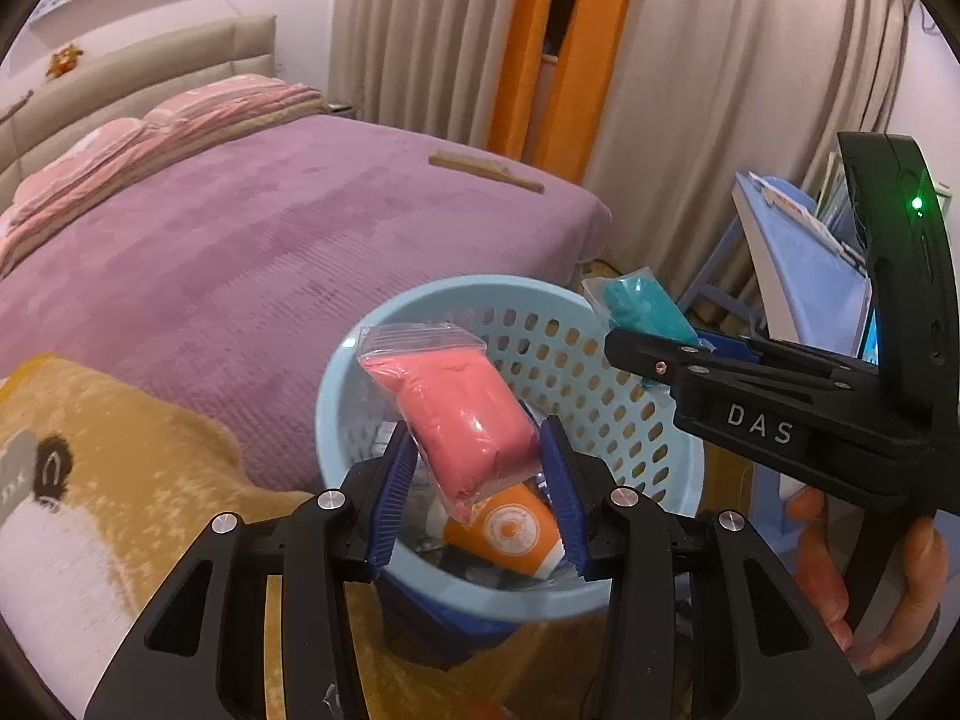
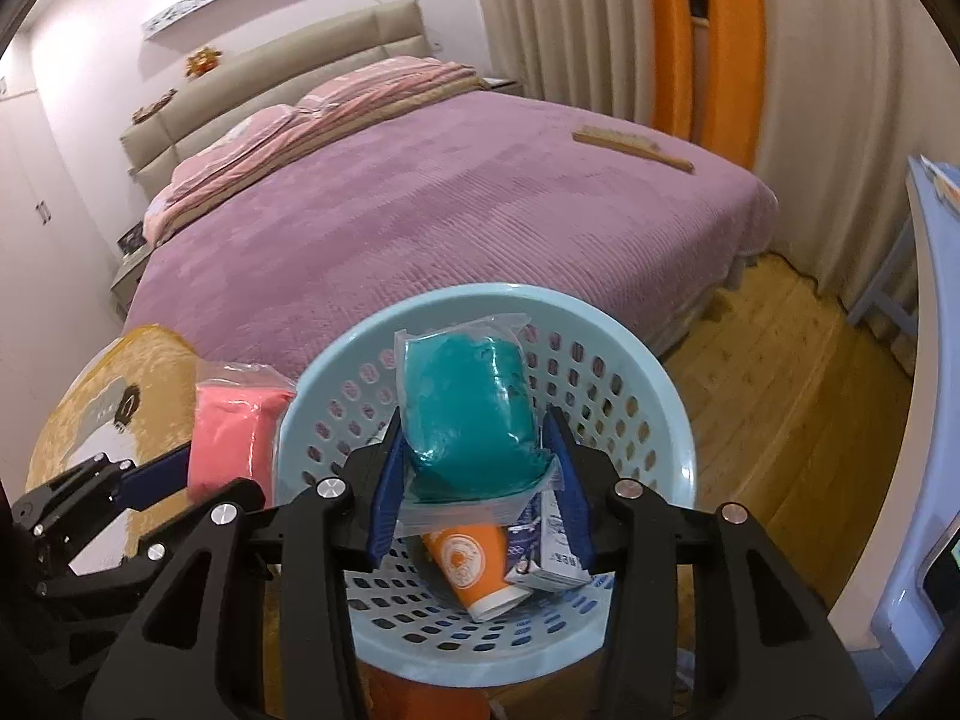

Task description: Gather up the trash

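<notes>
A light blue perforated basket point(image 1: 630, 420) point(image 2: 648, 396) stands at the foot of the bed. My left gripper point(image 1: 480, 468) is shut on a pink clay bag point(image 1: 462, 414) and holds it over the basket's rim; the bag also shows in the right wrist view point(image 2: 231, 438). My right gripper point(image 2: 474, 468) is shut on a teal clay bag point(image 2: 468, 414) above the basket; it also shows in the left wrist view point(image 1: 642, 300). Inside the basket lie an orange paper cup point(image 2: 474, 564) point(image 1: 516, 534) and a small blue carton point(image 2: 552, 552).
A bed with a purple cover point(image 1: 270, 252) point(image 2: 450, 204) lies behind the basket, with a wooden stick point(image 1: 486, 171) on it. A brown plush blanket point(image 1: 120, 480) is at the left. A blue desk point(image 2: 930, 360) stands at the right on the wooden floor point(image 2: 780, 390).
</notes>
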The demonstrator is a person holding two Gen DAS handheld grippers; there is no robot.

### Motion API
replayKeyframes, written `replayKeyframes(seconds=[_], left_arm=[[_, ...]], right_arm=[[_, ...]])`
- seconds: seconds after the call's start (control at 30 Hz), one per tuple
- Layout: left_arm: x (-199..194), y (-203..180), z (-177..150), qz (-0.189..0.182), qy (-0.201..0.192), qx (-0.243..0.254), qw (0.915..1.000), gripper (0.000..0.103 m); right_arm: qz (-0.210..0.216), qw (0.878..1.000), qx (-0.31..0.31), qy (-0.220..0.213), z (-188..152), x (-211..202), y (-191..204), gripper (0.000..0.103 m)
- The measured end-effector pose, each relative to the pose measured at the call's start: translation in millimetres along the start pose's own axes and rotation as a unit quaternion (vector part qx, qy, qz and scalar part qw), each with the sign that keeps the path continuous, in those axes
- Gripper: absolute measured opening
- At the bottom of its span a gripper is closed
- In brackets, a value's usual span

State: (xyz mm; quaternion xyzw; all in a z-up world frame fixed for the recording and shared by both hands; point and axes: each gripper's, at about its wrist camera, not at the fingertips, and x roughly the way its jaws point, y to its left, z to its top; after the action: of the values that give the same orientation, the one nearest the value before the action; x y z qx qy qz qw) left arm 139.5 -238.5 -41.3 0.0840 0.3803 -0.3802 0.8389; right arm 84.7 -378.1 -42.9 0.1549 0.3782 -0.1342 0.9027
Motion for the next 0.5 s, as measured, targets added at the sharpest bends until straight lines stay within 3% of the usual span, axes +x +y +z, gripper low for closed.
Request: replayKeyframes(seconds=[0.07, 0.13, 0.2, 0.5], left_arm=[[7.1, -0.3, 2.1, 0.0, 0.001, 0.0, 1.0, 0.047], [9.0, 0.3, 1.9, 0.0, -0.001, -0.005, 1.0, 0.063], [8.3, -0.1, 3.2, 0.0, -0.008, -0.008, 0.9999, 0.074], [-24.1, 9.3, -12.4, 0.016, -0.041, -0.027, 0.9987, 0.084]], right_arm=[[0.006, 1.0, 0.02, 0.01, -1.5, 4.9, -9.2, 0.052], [0.006, 0.999, 0.034, 0.013, -3.5, 7.0, -16.8, 0.067], [0.003, 0.999, 0.039, 0.011, -6.0, 6.2, -20.7, 0.068], [0.011, 1.0, 0.014, -0.005, -17.6, -18.8, -2.4, 0.068]])
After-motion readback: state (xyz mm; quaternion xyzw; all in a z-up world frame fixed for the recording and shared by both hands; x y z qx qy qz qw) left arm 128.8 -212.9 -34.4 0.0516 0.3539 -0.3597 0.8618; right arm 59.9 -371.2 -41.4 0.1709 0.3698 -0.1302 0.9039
